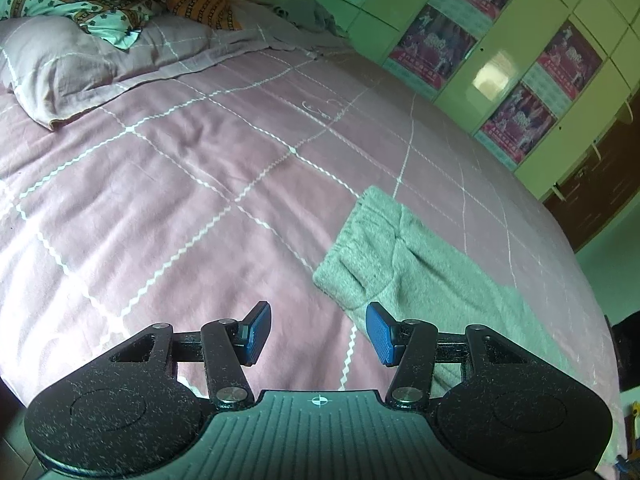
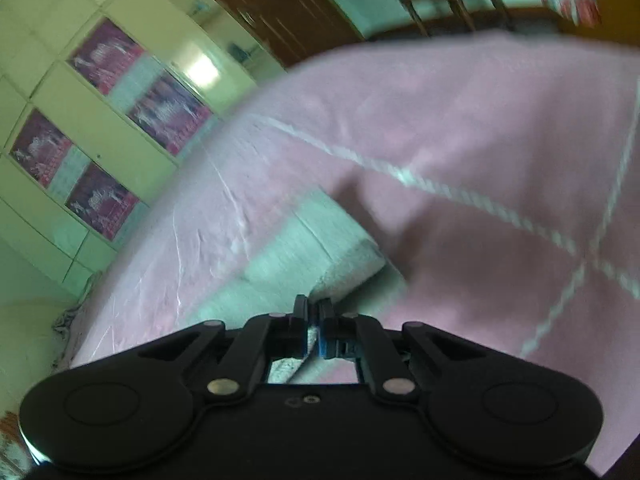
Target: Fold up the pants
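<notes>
Pink bed [image 1: 200, 200], grey pants [image 1: 400, 256], pillow [image 1: 72, 64]

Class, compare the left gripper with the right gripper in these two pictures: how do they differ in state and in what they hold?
The left gripper stands open with its blue fingers apart; the right gripper is shut. The left gripper holds nothing and hangs beside the grey pants; the right gripper pinches an edge of the pants. Both are black two-finger grippers over the pink checked bedsheet.

Right gripper [image 2: 314, 320] fingers [image 2: 301, 322] pinched on pale pants [image 2: 304, 236], pink checked bedspread [image 2: 460, 128], blurred wardrobe doors [image 2: 52, 80] beyond
</notes>
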A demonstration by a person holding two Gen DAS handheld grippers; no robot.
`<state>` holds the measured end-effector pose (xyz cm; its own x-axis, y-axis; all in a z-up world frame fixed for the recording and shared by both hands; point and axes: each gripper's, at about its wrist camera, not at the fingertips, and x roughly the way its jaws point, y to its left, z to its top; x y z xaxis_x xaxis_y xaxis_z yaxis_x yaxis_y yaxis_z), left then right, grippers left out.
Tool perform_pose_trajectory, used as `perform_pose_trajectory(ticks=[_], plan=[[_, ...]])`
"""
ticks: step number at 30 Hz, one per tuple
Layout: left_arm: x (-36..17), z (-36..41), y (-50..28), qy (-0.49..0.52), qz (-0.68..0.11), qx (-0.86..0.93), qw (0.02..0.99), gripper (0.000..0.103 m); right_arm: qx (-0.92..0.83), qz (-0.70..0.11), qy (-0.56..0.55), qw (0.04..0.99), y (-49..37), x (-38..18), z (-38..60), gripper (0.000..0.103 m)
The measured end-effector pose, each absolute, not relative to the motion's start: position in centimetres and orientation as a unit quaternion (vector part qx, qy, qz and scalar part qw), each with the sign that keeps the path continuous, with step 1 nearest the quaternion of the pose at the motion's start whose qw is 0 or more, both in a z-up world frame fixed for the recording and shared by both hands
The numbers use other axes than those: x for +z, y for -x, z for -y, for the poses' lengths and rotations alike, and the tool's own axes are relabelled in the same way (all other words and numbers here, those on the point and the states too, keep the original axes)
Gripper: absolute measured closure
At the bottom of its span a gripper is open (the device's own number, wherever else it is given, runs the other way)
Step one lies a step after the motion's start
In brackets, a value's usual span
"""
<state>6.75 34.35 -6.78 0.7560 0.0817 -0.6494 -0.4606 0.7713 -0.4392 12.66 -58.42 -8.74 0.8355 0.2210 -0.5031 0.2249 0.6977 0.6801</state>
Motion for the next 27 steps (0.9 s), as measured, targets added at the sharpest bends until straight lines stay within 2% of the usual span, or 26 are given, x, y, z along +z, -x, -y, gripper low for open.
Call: perform_pose_trajectory(ticks=[2, 4, 5, 7, 9, 11, 12, 16, 17, 19, 21, 23, 27], plan=[[-6.8, -34.1, -6.9, 0.294, -0.320, 0.153, 0.888, 0.051, -0.004, -0.277, -0.389, 0.879, -11.7, -8.5, 58.8, 0.079], [-7.1, -34.0, -7.1, 0.295, -0.325, 0.152, 0.886, 0.051, -0.002, -0.256, -0.401, 0.880, -10.4, -8.2, 59.2, 0.070], [-7.2, -34.0, -7.2, 0.296, -0.327, 0.152, 0.885, 0.051, -0.001, -0.258, -0.411, 0.874, -10.3, -8.6, 59.4, 0.058], [-7.4, -33.5, -7.7, 0.297, -0.329, 0.148, 0.884, 0.051, -0.010, -0.274, -0.427, 0.862, -11.0, -9.6, 59.8, 0.045], [-7.3, -33.0, -8.2, 0.296, -0.331, 0.144, 0.885, 0.051, -0.005, -0.277, -0.438, 0.855, -12.4, -10.4, 59.7, 0.047], [-7.2, -32.5, -8.6, 0.294, -0.331, 0.139, 0.886, 0.051, -0.007, -0.290, -0.415, 0.862, -13.8, -10.5, 59.4, 0.095], [-7.1, -32.3, -8.6, 0.294, -0.330, 0.139, 0.886, 0.051, -0.005, -0.300, -0.401, 0.866, -14.6, -10.3, 58.9, 0.095], [-6.9, -31.8, -8.6, 0.290, -0.327, 0.134, 0.889, 0.051, 0.026, -0.187, -0.274, 0.943, -12.3, -4.9, 55.7, 0.095], [-7.0, -31.9, -8.7, 0.292, -0.330, 0.135, 0.887, 0.051, 0.012, -0.189, -0.248, 0.950, -12.7, -5.2, 55.4, 0.093], [-7.2, -31.7, -9.0, 0.296, -0.334, 0.136, 0.885, 0.051, -0.047, -0.325, -0.291, 0.899, -16.7, -9.6, 57.4, 0.092], [-7.1, -31.4, -9.3, 0.292, -0.328, 0.125, 0.890, 0.051, -0.039, -0.316, -0.346, 0.883, -16.5, -10.4, 58.6, 0.087], [-7.1, -31.1, -9.8, 0.290, -0.323, 0.117, 0.893, 0.051, -0.049, -0.291, -0.306, 0.905, -15.1, -8.7, 57.2, 0.070], [-7.5, -31.0, -11.4, 0.303, -0.318, 0.118, 0.891, 0.051, -0.048, -0.272, -0.290, 0.916, -12.7, -7.9, 56.1, 0.067]])
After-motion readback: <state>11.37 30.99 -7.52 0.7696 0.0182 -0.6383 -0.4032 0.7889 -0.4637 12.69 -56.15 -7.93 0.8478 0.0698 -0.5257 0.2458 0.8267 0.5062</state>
